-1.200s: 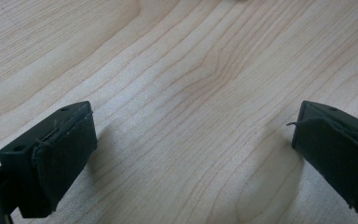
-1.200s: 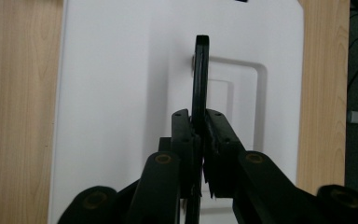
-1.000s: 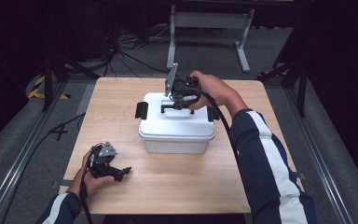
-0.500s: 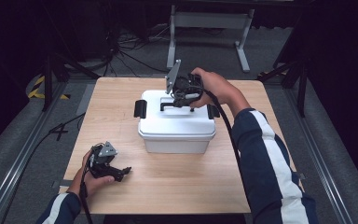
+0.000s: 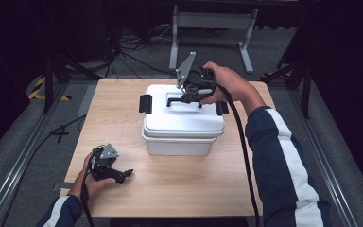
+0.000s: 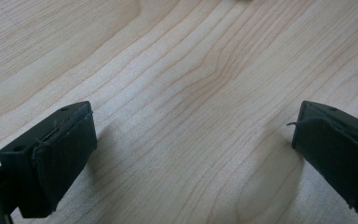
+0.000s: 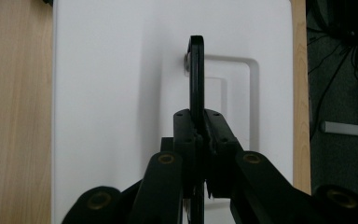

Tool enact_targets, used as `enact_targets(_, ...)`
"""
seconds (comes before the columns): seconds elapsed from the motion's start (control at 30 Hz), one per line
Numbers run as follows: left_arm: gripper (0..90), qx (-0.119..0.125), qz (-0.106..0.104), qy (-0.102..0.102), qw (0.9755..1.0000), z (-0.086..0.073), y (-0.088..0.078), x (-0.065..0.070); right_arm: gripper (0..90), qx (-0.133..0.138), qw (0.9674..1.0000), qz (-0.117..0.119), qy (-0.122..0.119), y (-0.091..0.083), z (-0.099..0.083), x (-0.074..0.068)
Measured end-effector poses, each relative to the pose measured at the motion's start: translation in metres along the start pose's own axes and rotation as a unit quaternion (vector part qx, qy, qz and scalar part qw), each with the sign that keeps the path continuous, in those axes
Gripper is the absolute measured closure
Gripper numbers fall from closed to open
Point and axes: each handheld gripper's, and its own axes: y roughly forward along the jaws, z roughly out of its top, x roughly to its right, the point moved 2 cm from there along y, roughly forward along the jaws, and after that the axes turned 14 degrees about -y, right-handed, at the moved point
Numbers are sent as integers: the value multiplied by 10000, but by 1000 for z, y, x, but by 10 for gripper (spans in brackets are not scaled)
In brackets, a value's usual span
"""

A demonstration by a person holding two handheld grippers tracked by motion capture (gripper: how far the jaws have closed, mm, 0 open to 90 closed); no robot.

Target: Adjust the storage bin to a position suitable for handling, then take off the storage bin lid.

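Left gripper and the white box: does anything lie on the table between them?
No. In the high view, only bare wooden table lies between the left gripper and the white box.

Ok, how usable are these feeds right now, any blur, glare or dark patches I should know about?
High view: table evenly lit, surroundings nearly black, the white storage box bright but readable. Left gripper view: wood grain sharp, left hand-held gripper jaws soft-edged, casting faint shadows. Right gripper view: lid close to washed out, black handle crisp, right hand-held gripper linkage slightly out of focus.
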Motion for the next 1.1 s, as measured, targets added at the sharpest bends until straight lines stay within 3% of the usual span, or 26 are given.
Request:
enact_targets(0.5,5,-2,17,61,10000,0,-1,-1,849,80,9999,-83,87,-25,-24,-20)
enact_targets(1.1,6,30,33,13,10000,-2,-1,0,849,-43,9987,-269,441,-51,-79,-53)
